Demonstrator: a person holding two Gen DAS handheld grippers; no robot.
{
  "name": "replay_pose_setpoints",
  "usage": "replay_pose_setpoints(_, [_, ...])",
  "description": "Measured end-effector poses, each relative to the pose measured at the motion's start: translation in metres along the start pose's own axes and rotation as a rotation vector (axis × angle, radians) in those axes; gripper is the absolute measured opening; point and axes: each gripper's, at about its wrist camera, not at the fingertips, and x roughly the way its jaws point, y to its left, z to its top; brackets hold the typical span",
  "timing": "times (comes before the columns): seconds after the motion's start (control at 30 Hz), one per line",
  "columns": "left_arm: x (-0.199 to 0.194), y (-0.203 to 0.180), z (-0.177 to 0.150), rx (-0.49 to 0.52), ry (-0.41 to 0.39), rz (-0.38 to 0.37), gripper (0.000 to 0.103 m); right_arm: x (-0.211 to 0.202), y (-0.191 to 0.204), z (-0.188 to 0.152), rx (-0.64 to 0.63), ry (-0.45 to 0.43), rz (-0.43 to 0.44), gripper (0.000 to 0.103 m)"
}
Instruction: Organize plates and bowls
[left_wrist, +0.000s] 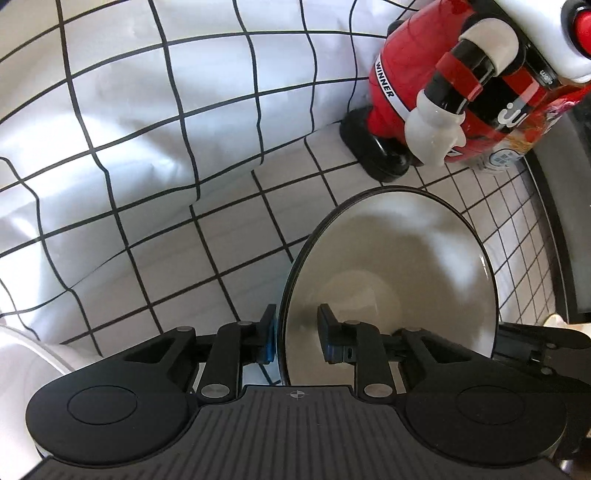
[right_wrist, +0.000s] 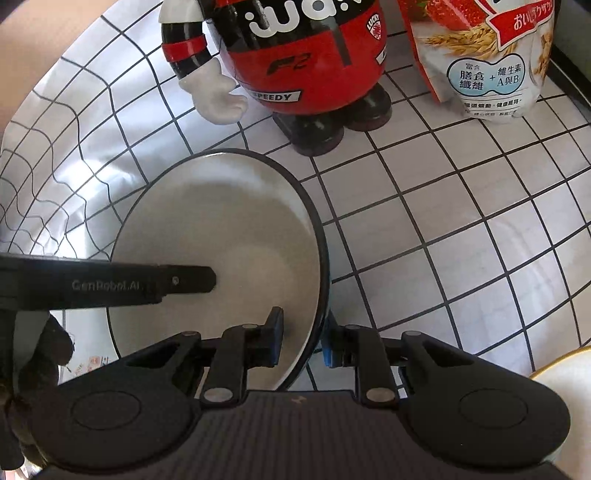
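Gripping the white bowl (left_wrist: 391, 273) by opposite rims with left gripper (left_wrist: 295, 336) and right gripper (right_wrist: 301, 341), open side facing up. Sitting just before the red toy (right_wrist: 306, 66); bare checkered cloth (right_wrist: 461, 229) lying beside.

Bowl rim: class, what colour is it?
Black, edging the white bowl; the right wrist view shows it best.

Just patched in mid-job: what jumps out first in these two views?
The white bowl with a dark rim fills the middle, both grippers at its rim from opposite sides: the left gripper and the right gripper each have one jaw inside and one outside. Behind it on the grid-pattern cloth stands a red figurine, with a cereal bag to its right.
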Motion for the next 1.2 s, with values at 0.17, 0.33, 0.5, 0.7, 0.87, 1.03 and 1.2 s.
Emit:
replay_pose_setpoints(0.17, [-0.022,-0.009,-0.018,-0.004,-0.08,0.022,0.017,-0.024,0.0,-0.002,-0.06,-0.039,0.006,0.02])
replay_pose_setpoints(0.33, [-0.091,-0.038,-0.045,-0.028,-0.216,0.07,0.017,-0.078,0.006,-0.005,-0.178,-0.11,0.068,0.021])
replay_pose_setpoints(0.5, [-0.162,-0.084,-0.08,-0.051,-0.331,0.127,0.02,-0.153,0.006,-0.013,-0.313,-0.218,0.133,0.02])
replay_pose_setpoints(0.7, [-0.208,-0.146,-0.115,-0.056,-0.399,0.153,0.021,-0.221,-0.02,-0.026,-0.416,-0.307,0.209,0.02])
replay_pose_setpoints(0.87, [-0.179,-0.186,-0.134,-0.084,-0.382,0.127,0.022,-0.229,-0.065,-0.039,-0.472,-0.301,0.197,0.02])
replay_pose_setpoints(1.03, [-0.112,-0.203,-0.149,-0.181,-0.296,0.065,0.023,-0.197,-0.108,-0.047,-0.511,-0.246,0.148,0.021])
replay_pose_setpoints(1.2, [-0.055,-0.216,-0.162,-0.257,-0.218,0.043,0.023,-0.158,-0.142,-0.061,-0.5,-0.176,0.099,0.021])
